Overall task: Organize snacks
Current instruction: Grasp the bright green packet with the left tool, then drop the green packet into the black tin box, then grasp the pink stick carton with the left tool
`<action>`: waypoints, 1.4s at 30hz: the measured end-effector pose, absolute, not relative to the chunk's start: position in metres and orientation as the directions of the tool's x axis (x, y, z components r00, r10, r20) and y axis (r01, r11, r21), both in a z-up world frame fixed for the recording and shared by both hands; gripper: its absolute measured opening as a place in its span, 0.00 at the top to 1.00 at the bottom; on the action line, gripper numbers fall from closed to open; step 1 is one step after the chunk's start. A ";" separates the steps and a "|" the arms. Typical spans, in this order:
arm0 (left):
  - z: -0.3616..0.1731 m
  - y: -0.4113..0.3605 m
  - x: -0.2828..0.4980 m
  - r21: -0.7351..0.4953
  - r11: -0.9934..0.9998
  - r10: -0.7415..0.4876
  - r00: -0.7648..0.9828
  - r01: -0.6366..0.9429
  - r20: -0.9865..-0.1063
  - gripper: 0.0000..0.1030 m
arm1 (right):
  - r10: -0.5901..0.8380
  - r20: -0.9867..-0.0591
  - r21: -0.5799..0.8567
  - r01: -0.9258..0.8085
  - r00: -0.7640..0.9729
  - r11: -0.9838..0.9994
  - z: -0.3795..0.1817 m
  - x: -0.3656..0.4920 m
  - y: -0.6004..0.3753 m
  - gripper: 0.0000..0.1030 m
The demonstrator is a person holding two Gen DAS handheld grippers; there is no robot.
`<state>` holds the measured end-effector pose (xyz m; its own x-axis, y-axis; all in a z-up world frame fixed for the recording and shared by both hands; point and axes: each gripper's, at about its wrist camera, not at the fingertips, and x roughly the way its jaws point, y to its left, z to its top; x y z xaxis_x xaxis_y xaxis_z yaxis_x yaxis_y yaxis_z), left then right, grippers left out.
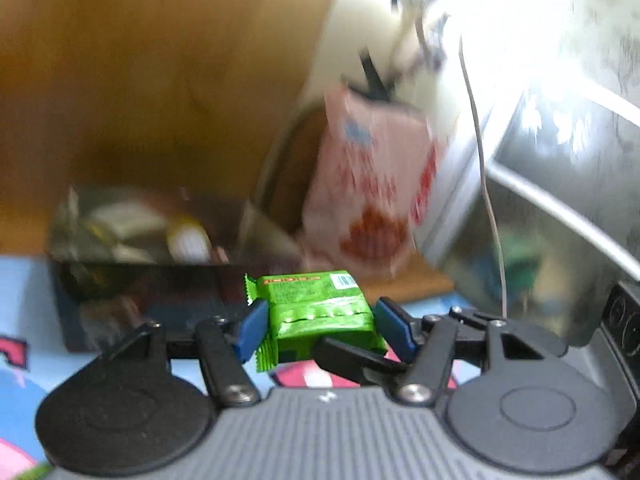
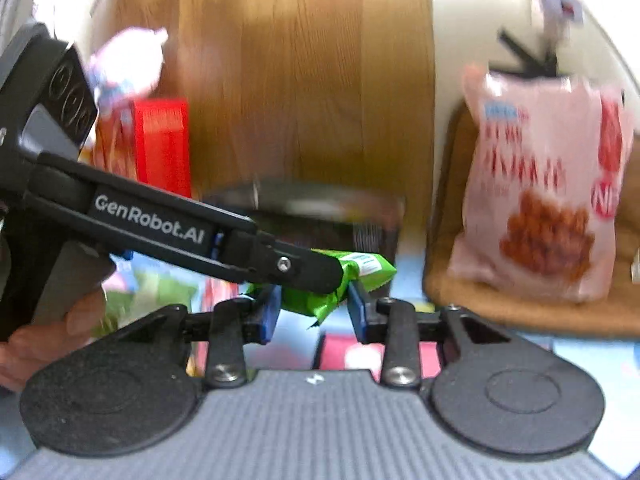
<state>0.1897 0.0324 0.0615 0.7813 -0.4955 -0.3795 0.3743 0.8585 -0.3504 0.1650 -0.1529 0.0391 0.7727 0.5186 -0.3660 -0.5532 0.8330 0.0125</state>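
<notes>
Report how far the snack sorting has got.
Done: some wrapped snacks already lie in the dark box. In hand: both grippers, left and right, meet at the green packet, apparently passing it over. Left: the pink bag and the red box stand outside the box.

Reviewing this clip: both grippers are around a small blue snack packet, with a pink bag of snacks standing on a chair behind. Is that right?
Not quite: the small snack packet is green, not blue; only the gripper pads are blue. The left wrist view shows it clearly, between the left gripper, and the right wrist view shows it at the right gripper. The pink bag does stand on the chair.
</notes>
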 end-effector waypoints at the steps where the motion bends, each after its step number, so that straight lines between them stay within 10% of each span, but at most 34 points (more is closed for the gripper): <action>1: 0.064 0.039 0.189 -0.359 0.864 -0.477 0.804 0.354 -0.355 0.41 | 0.532 -0.347 0.007 -0.565 0.773 0.825 0.043 0.170 -0.148 0.62; 8: 0.058 0.097 0.210 -0.435 0.888 -0.301 0.905 0.152 -0.299 0.39 | 0.610 -0.322 -0.005 -0.646 0.724 0.764 0.048 0.224 -0.089 0.63; 22: 0.051 0.114 0.218 -0.495 0.845 -0.382 0.876 0.202 -0.295 0.39 | 0.563 -0.358 0.108 -0.566 0.745 0.817 0.041 0.218 -0.113 0.58; 33: 0.042 0.093 0.226 -0.360 0.877 -0.466 0.746 0.318 -0.476 0.39 | 0.597 -0.593 0.112 -0.679 0.540 0.726 0.011 0.149 -0.132 0.59; 42: 0.013 0.072 0.238 -0.318 0.887 -0.461 0.651 0.334 -0.603 0.43 | 0.438 -0.533 -0.074 -0.556 0.724 0.828 0.022 0.151 -0.150 0.60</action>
<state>0.2380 0.0722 0.0133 0.6511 -0.4611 -0.6029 0.3338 0.8873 -0.3182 0.1511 -0.1501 0.0217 0.7238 0.4381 -0.5331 -0.5557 0.8281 -0.0739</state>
